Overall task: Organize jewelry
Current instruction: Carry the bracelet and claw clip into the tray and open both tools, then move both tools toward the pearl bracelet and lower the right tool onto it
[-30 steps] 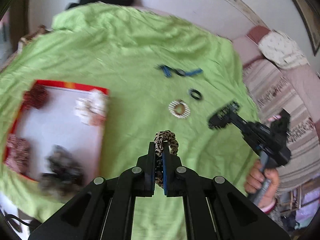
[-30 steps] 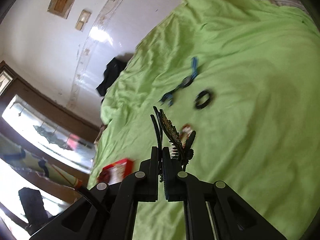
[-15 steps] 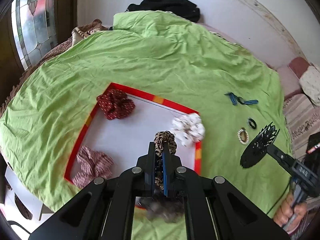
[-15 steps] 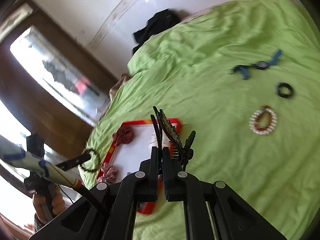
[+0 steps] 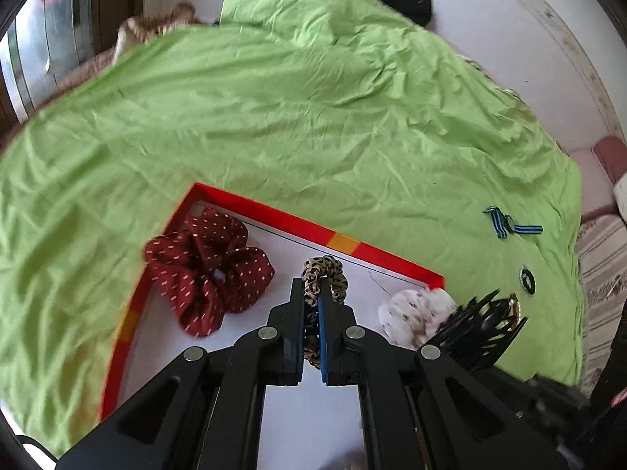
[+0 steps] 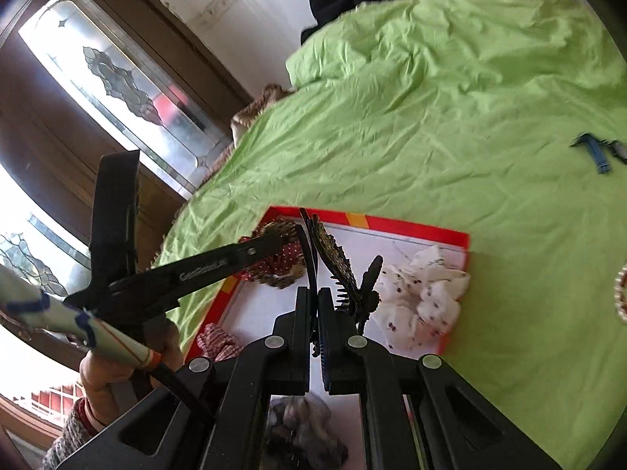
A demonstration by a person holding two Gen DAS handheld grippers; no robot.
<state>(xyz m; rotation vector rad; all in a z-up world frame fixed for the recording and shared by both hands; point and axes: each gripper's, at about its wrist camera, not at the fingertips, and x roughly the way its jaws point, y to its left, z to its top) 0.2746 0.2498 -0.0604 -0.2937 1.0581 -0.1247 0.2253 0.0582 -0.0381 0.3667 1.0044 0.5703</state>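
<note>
Leopard scrunchie (image 5: pixel 324 274): pinched between the pads of my left hand-held gripper (image 5: pixel 312 305), jaws fully closed on it; its loop stands up past the fingertips, over the white floor of the red-rimmed tray (image 5: pixel 298 221).
Direction to the drop spot: bare tray floor lies straight ahead of and below the left fingertips, between the dotted red scrunchie (image 5: pixel 207 270) on the left and the white floral scrunchie (image 5: pixel 415 313) on the right.
Black claw clip (image 6: pixel 341 270): clamped in my right hand-held gripper (image 6: pixel 318 313), jaws fully closed on one wing; its long axis runs up and away from the fingertips, teeth to the right.
Clip to tray: it hangs over the tray's middle, the white floral scrunchie just beside it on the right.
Nearer hand: I judge both are over the tray; the left looks closer to the far rim.
Grey scrunchie (image 6: pixel 301 431): under the right fingers, at the tray's near end.
Outside the tray: a blue striped strap (image 5: pixel 509 227) and a small black ring (image 5: pixel 527 280) lie well apart on the green bedsheet (image 5: pixel 313 117).
</note>
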